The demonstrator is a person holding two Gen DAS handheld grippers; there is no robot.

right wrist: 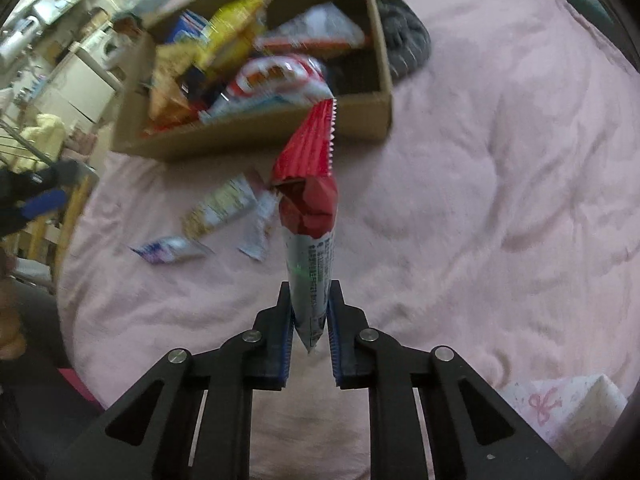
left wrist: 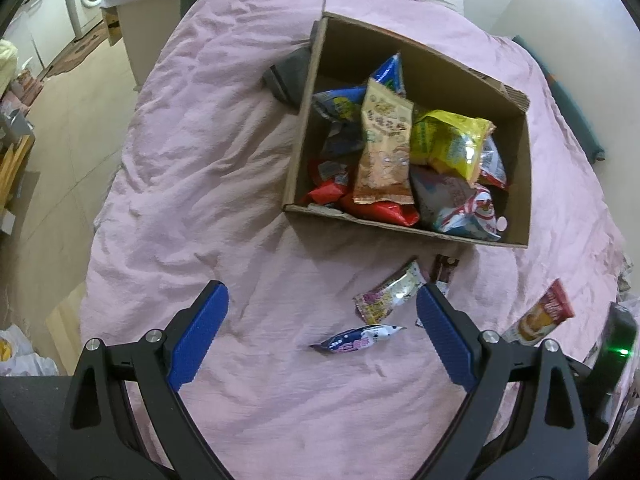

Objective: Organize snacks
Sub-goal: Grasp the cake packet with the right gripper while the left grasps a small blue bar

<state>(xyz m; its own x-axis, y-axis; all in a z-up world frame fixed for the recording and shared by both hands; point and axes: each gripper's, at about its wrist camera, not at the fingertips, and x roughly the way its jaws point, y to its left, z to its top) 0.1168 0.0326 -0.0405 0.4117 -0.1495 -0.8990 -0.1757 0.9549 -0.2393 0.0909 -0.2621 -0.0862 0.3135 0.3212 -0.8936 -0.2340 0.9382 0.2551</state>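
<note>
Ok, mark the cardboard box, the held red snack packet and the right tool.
cardboard box [left wrist: 400, 229]: left wrist view, near wall.
red snack packet [right wrist: 310, 208]: right wrist view, crumpled red middle.
right tool [right wrist: 310, 312]: right wrist view, between fingertips.

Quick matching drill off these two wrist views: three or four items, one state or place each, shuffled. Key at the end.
1. left tongs
2. right tongs
3. yellow bag
4. blue-and-white packet

A. lying loose on the pink blanket
B. shut on the red-and-white snack packet
C. open, nothing held
D. inside the cardboard box

Pairs: 1-C, 2-B, 3-D, 4-A
</note>
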